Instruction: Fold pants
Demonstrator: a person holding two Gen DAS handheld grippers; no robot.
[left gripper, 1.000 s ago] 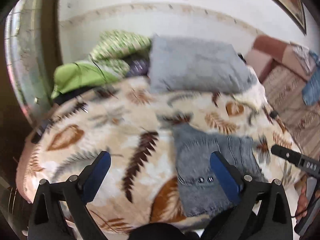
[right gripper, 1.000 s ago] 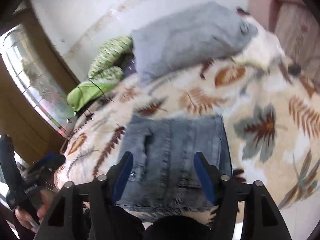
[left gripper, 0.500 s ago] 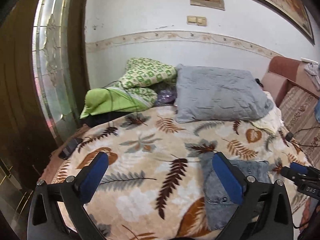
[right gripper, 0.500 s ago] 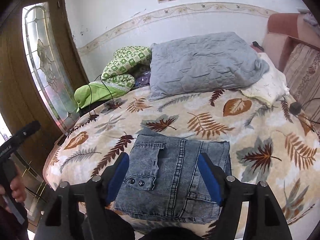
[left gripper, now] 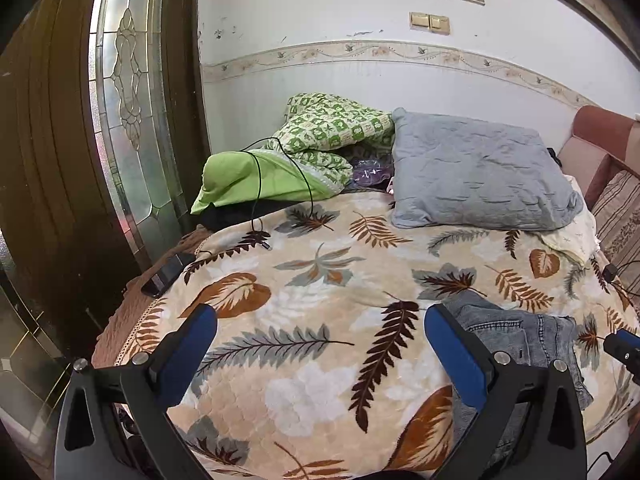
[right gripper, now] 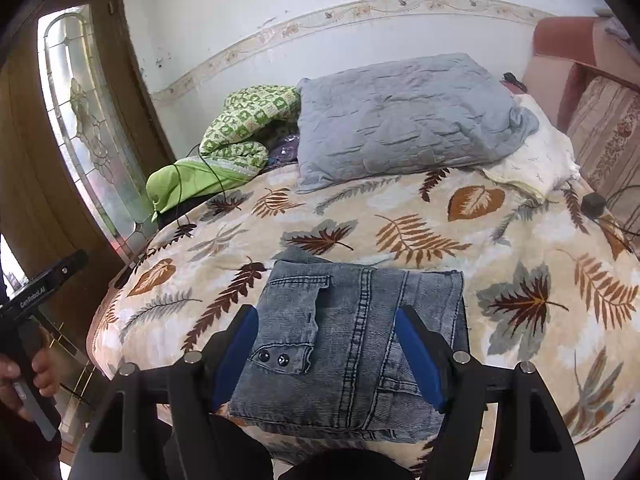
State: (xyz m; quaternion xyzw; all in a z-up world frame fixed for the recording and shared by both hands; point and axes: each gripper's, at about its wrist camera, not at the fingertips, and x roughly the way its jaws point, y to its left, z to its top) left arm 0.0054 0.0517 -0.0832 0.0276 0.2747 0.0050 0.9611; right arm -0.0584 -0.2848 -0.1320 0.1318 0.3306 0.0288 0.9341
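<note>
The pants (right gripper: 360, 300) are blue-grey jeans folded into a compact rectangle near the front edge of the bed, on a leaf-patterned blanket (right gripper: 420, 216). My right gripper (right gripper: 326, 314) hovers just in front of them. It is open, its blue pads (right gripper: 238, 344) stand either side of the pile and do not press on it. My left gripper (left gripper: 320, 320) is open over bare blanket (left gripper: 320, 272), with the jeans (left gripper: 516, 332) off to its right and nothing between its fingers. A hand (right gripper: 40, 372) holds the left gripper's handle at the edge of the right wrist view.
A grey pillow (left gripper: 472, 176) and a green quilt (left gripper: 320, 132) lie at the head of the bed, with a black cable (left gripper: 280, 184) trailing onto the blanket. A dark phone (left gripper: 168, 274) rests at the bed's left edge by a glass-panelled door (left gripper: 120, 120). A sofa (right gripper: 600, 120) stands on the right.
The left gripper has drawn back and swung left, so the jeans now sit at the right of its view. The right gripper's view tilted up; its jaws stand slightly wider around the folded pile.
</note>
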